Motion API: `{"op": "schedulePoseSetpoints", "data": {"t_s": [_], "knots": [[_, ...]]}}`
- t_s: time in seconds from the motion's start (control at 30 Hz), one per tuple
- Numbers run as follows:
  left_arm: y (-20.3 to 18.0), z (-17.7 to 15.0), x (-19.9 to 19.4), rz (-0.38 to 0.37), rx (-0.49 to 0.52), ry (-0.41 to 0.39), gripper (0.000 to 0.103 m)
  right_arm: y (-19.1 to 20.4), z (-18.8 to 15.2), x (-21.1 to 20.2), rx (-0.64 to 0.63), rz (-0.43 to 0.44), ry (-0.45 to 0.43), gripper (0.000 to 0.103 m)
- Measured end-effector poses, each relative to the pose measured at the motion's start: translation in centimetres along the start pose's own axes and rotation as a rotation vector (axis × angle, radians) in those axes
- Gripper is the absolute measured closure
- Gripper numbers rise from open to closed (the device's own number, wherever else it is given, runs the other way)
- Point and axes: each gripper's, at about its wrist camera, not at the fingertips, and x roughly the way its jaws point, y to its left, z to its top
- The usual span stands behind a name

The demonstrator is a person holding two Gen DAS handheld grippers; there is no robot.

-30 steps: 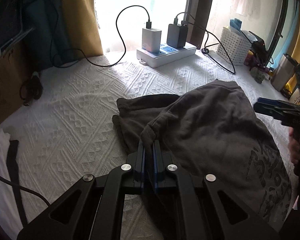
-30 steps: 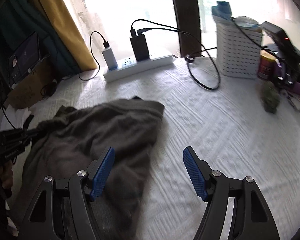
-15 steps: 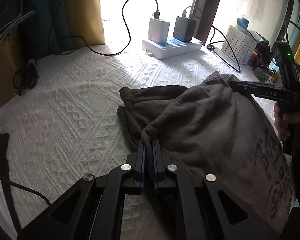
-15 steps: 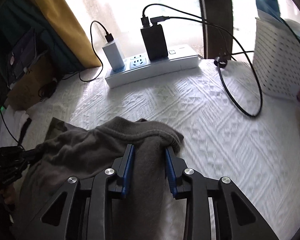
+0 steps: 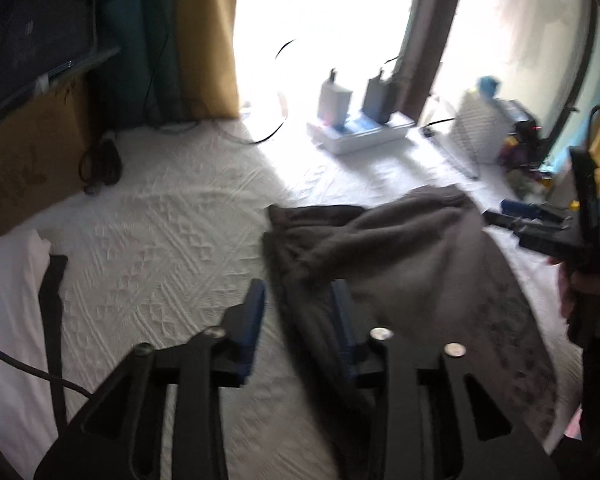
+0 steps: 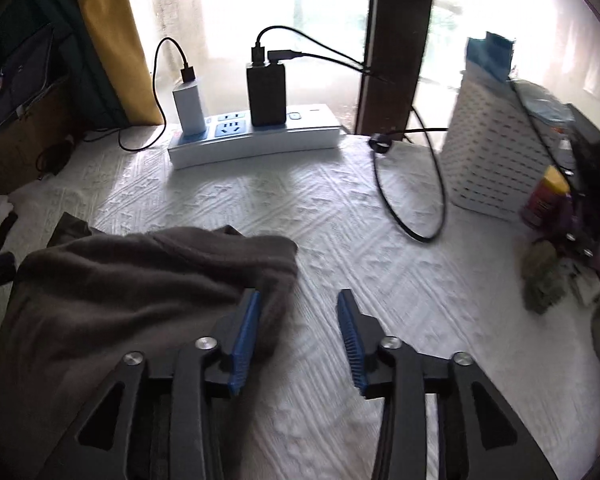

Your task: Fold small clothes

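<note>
Dark grey shorts (image 5: 400, 264) with a faint print lie crumpled on the white textured bedspread (image 5: 160, 240). They also show in the right wrist view (image 6: 132, 288). My left gripper (image 5: 298, 316) is open, its jaws astride the shorts' near left edge. My right gripper (image 6: 298, 320) is open; its left finger (image 6: 246, 332) rests against the shorts' right edge, its right finger over bare bedspread (image 6: 340, 220). The right gripper also shows at the right of the left wrist view (image 5: 532, 216).
A white power strip (image 6: 256, 136) with two chargers and cables lies at the back by the window. A white perforated basket (image 6: 496, 152) and small clutter (image 6: 556, 240) stand at the right. A cardboard box (image 5: 24, 160) and white cloth (image 5: 8, 300) are at the left.
Both grippers have opened and let go of the shorts. The fold they held has dropped onto the bedspread. Both grippers have drawn back a little.
</note>
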Motion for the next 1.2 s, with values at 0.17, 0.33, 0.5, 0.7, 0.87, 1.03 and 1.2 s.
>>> {"op": "schedulePoseSetpoints", "data": {"t_s": [0.17,0.33,0.5,0.7,0.87,1.03,1.2], "knots": [[-2.5,-2.1,-2.2,-0.055,0.048,-0.004,0.054,1.3,-3.4,-3.1,-0.023,0.031,-0.002,0.033],[-4.5,-5.4,-2.9,-0.093,0.078,0.054,0.054,3.0,-7.0,-6.1,-0.012,0.046,-0.005,0.033],[-5.5,-8.0,-4.1,-0.11,0.084,0.08,0.054,4.6,-11.2,-8.7,0.012,0.078,0.007,0.033],[-7.1,-10.1,-5.4,-0.121,0.117,0.081,0.054,7.2,-15.7,-10.9,-0.024,0.094,0.039,0.033],[-8.0,-11.8,-5.4,-0.111,0.135,0.1,0.054,8.2,-17.8,-12.6,-0.026,0.105,0.025,0.033],[-7.5,-12.9,-4.4,-0.085,0.113,0.13,0.053,9.0,-18.8,-13.0,-0.059,0.09,0.027,0.032],[-6.4,-13.9,-3.8,-0.058,0.09,0.133,0.049,8.8,-20.0,-12.2,-0.068,0.051,0.026,0.032]]}}
